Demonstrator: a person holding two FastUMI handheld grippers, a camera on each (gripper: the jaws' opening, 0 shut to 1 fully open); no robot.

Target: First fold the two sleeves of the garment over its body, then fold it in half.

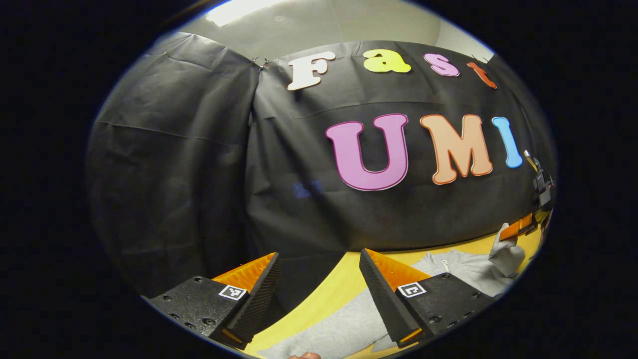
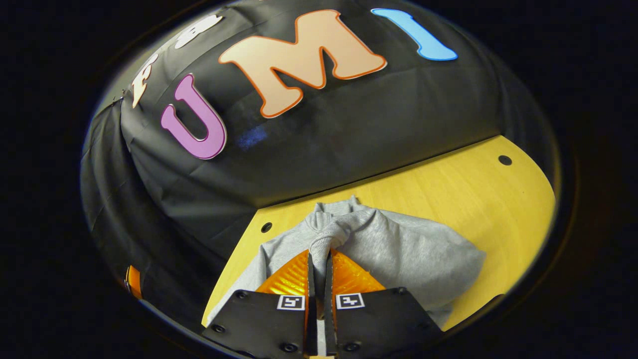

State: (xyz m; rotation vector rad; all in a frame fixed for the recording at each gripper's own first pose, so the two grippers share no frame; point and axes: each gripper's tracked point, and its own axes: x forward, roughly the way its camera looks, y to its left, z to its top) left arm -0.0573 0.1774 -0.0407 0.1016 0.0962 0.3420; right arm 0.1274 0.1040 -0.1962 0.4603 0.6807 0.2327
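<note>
since the cuff is the easiest handle on a limp sleeve, i have the right gripper (image 2: 319, 264) pinched on the sleeve (image 2: 326, 239) end, both fingers pressing the ribbed knit between them with hardly a gap. from the garment (image 2: 408, 254) body the sleeve rises in a soft bunched ridge toward me, so i judge this as the first sleeve fold, mid-carry, not yet laid down. the garment is grey fleece, matte and slightly fuzzy, lying mostly flat on the table (image 2: 478, 189), with its collar end toward the booth wall. the table is smooth yellow wood with small dark holes beside the garment.

my left gripper (image 1: 319, 294) hangs wide open with nothing between its ridged, wedge-shaped fingers; it sits just off the garment's near edge, over table and grey cloth, free to take the other sleeve. far across the garment in the left gripper view, the other gripper lifts a grey tip of cloth.
</note>
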